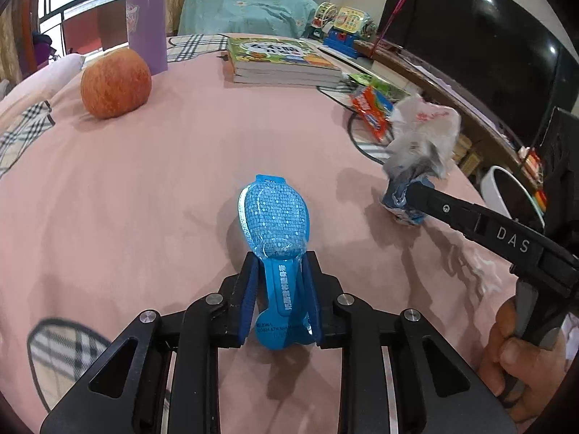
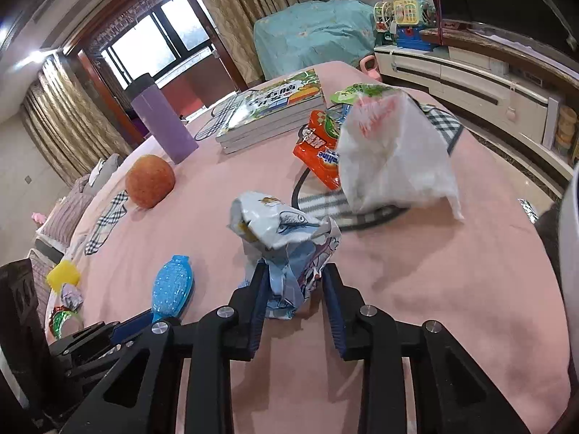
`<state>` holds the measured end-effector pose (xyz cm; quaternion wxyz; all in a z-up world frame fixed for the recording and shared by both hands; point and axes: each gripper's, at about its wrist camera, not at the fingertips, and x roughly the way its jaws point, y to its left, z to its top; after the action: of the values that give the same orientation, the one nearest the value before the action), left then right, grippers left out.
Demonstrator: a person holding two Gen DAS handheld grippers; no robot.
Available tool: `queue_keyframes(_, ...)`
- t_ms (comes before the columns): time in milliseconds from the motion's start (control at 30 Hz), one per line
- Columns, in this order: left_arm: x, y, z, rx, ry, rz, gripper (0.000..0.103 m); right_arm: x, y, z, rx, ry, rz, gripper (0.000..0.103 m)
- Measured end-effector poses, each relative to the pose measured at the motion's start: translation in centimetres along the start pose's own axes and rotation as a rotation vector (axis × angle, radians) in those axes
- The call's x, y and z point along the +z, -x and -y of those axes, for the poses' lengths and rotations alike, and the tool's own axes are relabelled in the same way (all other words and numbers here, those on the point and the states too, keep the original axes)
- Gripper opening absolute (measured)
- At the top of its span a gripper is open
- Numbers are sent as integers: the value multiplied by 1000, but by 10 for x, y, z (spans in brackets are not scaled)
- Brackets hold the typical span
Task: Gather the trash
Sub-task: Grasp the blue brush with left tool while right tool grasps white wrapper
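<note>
Pink tablecloth (image 1: 144, 188), mostly open middle

On the table (image 1: 152, 166) in front of me, the flat package (image 1: 277, 224) lies between the fingers of my left gripper (image 1: 280, 271). To its right the crumpled wrapper (image 2: 286, 242) stands between the fingers of my right gripper (image 2: 295, 282). Behind the wrapper is a plastic bag (image 2: 394, 159), and left of the bag a snack packet (image 2: 320, 148). The stack of books (image 1: 278, 58) lies farther back. Left of the books stands a bottle (image 1: 146, 25), with the apple (image 1: 115, 83) before it. At the right edge I see what may be a bin (image 1: 506, 191).
</note>
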<state>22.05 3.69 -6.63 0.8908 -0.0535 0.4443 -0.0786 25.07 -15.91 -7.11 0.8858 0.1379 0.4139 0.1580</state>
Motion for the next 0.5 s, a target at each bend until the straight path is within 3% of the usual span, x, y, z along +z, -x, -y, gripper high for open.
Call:
queue_keyframes(67, -5, 5, 4, -19, 0, -2, 22, -5, 6, 1, 3, -2, 0, 28)
queue_keyframes(100, -8, 6, 6, -27, -1, -3, 22, -8, 9, 2, 1, -5, -1, 19)
queue_keyframes(500, -23, 28, 39, -115, -41, -1, 21, -37, 57, 16, -12, -34, 25, 17)
